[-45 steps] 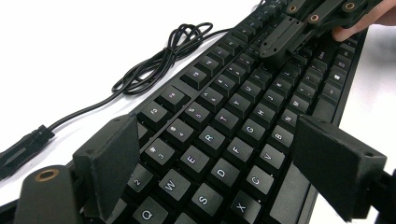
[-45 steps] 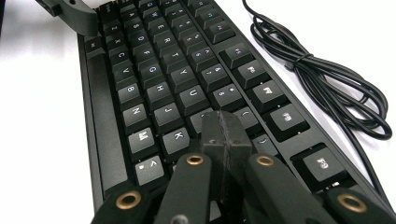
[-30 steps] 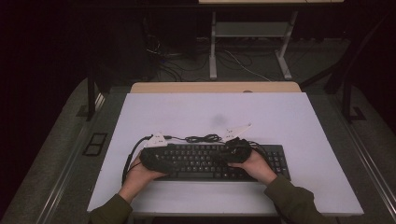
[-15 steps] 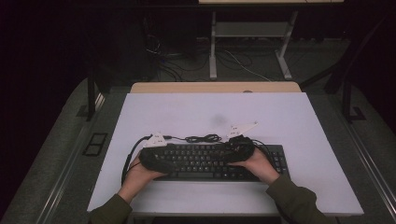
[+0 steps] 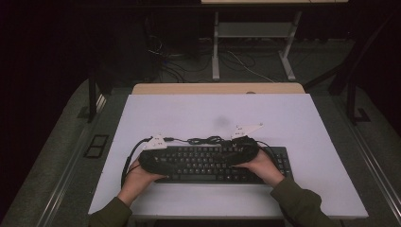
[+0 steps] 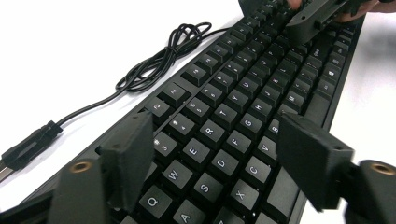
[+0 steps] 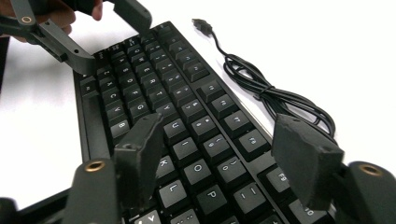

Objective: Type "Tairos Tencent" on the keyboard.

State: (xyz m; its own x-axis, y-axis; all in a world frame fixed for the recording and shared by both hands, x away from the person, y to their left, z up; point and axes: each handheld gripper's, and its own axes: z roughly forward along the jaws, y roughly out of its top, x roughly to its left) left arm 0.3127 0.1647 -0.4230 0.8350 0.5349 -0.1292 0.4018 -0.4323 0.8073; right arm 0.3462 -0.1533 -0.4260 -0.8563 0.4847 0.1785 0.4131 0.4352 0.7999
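Both grippers (fingers apart) over keyboard

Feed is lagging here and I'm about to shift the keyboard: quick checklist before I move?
1. Left gripper jaws apart over the keyboard, having just been narrowing, nothing clamped: ok.
2. Right gripper jaws have just been opening, pads off the keys: ok.
3. Cable coiled behind the keyboard, plug loose on the table: ok.
4. Keyboard flat on the table: ok.
5. Grip on the keyboard's edges: not ok, neither gripper holds it.
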